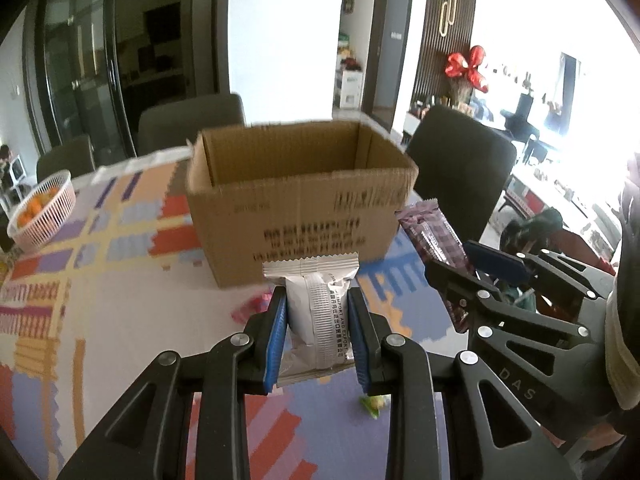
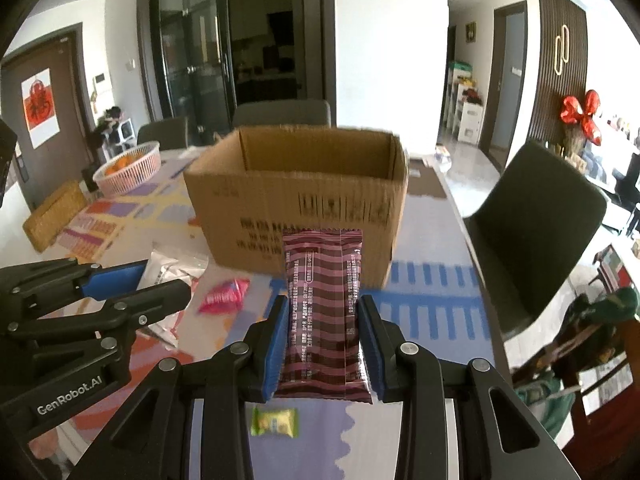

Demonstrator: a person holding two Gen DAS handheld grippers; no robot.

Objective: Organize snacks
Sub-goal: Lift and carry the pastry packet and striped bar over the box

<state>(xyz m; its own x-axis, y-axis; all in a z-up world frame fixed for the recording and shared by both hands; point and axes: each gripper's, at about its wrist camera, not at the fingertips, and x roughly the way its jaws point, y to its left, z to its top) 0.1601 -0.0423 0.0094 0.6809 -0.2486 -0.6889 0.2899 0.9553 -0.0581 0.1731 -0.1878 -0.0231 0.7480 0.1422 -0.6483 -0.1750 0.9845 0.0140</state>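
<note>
An open cardboard box (image 1: pixel 296 200) stands on the patterned tablecloth; it also shows in the right wrist view (image 2: pixel 296 196). My left gripper (image 1: pixel 318 312) is shut on a silver-white snack packet (image 1: pixel 316 308), held above the table in front of the box. My right gripper (image 2: pixel 323 320) is shut on a maroon striped snack bar (image 2: pixel 323 304), also in front of the box; in the left wrist view the right gripper (image 1: pixel 472 268) and its bar (image 1: pixel 430 232) sit to the right. A pink packet (image 2: pixel 224 296) and a yellow-green candy (image 2: pixel 276 420) lie on the table.
A pink basket of oranges (image 2: pixel 128 170) stands at the far left, with a woven mat (image 2: pixel 54 216) nearer. Grey chairs (image 2: pixel 536 236) surround the table. Clear wrappers (image 2: pixel 172 264) lie left of the box.
</note>
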